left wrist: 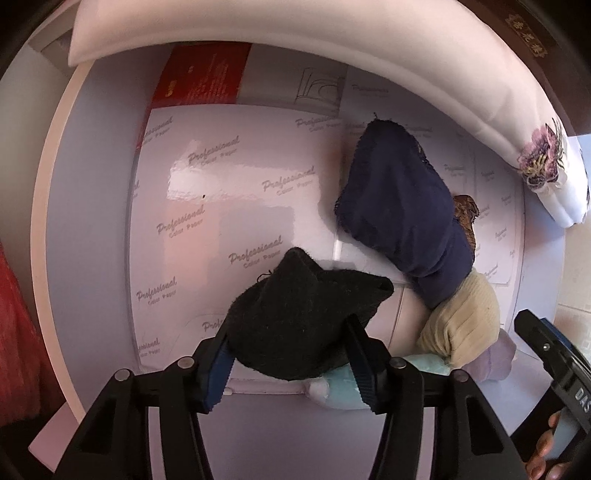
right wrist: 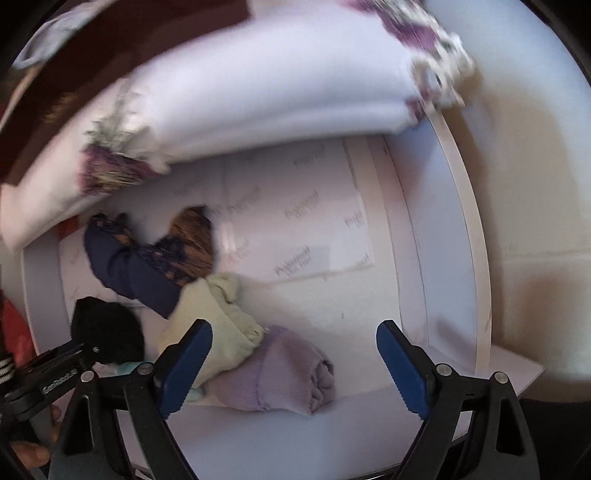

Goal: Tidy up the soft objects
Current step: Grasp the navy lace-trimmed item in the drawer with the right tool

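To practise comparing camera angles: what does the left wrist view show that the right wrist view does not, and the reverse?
Only the left wrist view shows the red packet under the printed sheets, and the left gripper with its pads against the black sock. Only the right wrist view shows the right gripper standing open with nothing between its pads, and the whole purple sock rolled up. Both show the black sock, navy sock, cream sock, white pillow and white table.
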Demonstrator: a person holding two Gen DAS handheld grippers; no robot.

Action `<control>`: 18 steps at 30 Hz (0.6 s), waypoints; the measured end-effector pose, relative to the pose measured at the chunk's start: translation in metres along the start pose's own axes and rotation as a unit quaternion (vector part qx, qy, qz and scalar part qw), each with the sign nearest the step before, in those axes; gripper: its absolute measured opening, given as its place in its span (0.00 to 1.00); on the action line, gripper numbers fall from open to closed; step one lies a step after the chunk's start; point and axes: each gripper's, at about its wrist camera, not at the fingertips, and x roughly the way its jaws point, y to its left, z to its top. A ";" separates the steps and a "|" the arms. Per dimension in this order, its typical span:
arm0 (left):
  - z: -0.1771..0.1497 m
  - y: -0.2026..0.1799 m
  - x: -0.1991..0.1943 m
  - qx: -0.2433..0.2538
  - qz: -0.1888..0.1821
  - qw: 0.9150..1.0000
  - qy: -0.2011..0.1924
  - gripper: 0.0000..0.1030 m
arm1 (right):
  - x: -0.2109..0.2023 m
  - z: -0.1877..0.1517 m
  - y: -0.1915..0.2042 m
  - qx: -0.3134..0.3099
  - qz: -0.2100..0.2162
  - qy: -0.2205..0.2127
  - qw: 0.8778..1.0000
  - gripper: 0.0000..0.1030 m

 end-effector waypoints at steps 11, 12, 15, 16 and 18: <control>0.000 0.004 0.005 -0.022 -0.013 1.000 0.005 0.54 | -0.018 0.002 0.068 -0.145 0.057 -0.039 0.987 0.62; 0.000 0.004 0.006 -0.021 -0.012 1.000 0.004 0.54 | -0.015 -0.001 0.073 -0.156 0.054 -0.037 0.986 0.62; 0.000 0.005 0.007 -0.023 -0.013 1.000 0.004 0.55 | 0.001 0.000 0.086 -0.192 0.037 -0.024 0.980 0.62; -0.001 0.007 0.008 -0.026 -0.015 1.000 0.005 0.55 | 0.006 0.002 0.091 -0.200 0.029 -0.022 0.979 0.62; 0.000 0.009 0.008 -0.033 -0.020 0.999 0.007 0.55 | 0.012 0.003 0.097 -0.207 0.027 -0.014 0.978 0.62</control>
